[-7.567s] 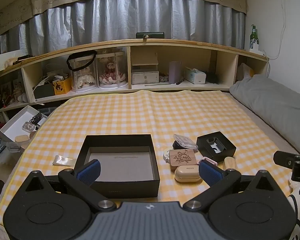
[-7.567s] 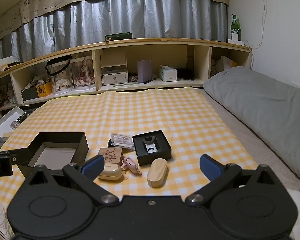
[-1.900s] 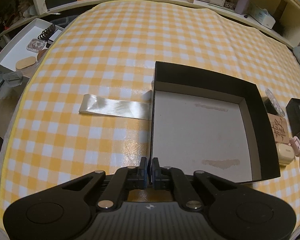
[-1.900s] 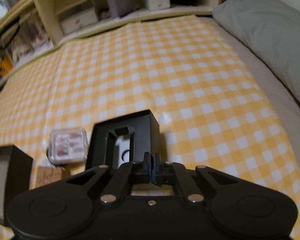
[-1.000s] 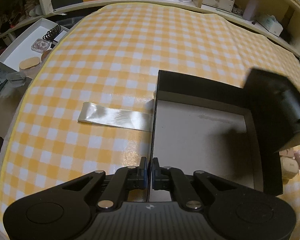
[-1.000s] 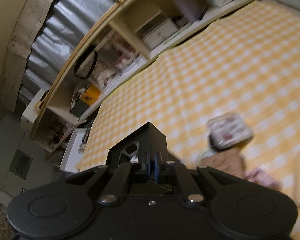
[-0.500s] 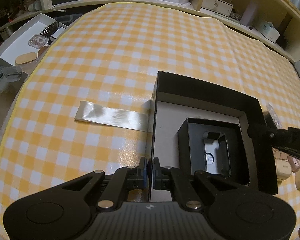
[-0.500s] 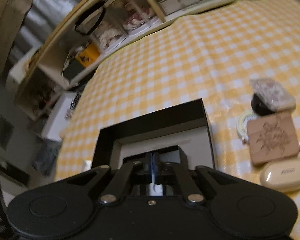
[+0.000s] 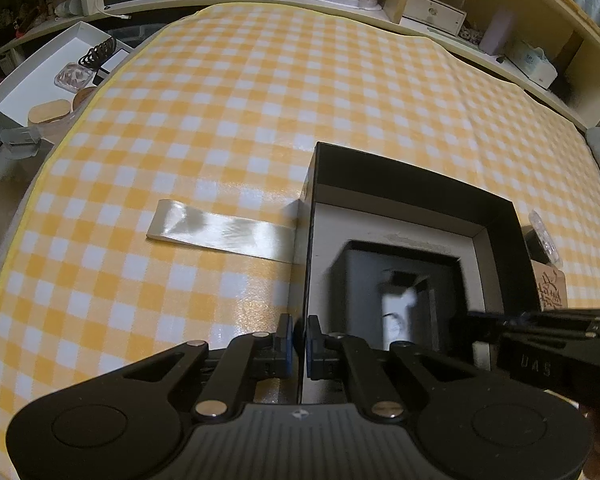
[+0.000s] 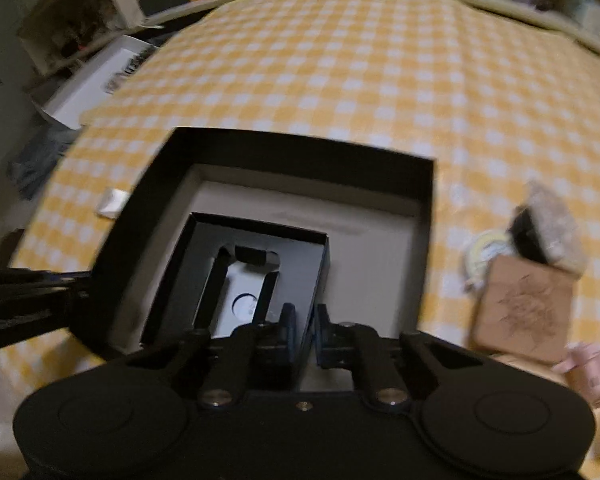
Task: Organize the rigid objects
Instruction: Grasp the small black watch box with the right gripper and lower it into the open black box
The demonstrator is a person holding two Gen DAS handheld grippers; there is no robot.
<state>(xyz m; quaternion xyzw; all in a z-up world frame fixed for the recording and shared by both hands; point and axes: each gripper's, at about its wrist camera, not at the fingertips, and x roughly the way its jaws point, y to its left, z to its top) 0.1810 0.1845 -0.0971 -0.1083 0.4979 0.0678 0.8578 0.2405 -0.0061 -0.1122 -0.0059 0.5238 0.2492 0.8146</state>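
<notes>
A: Carried leftward, the small open black cardboard box (image 10: 256, 280) is now sitting inside the large black tray box (image 9: 400, 176).

B: Right gripper (image 10: 303, 330) pinching its near wall; left gripper (image 9: 297, 340) clamping the tray's left wall. Light, stiff — walls are gripping well.

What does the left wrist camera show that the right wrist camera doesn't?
Only the left wrist view shows the wooden lid in the white tray. Only the right wrist view shows the pink case and a round pale item near the engraved wooden block. Both show the small black box inside the large black box on the yellow checked cloth.
</notes>
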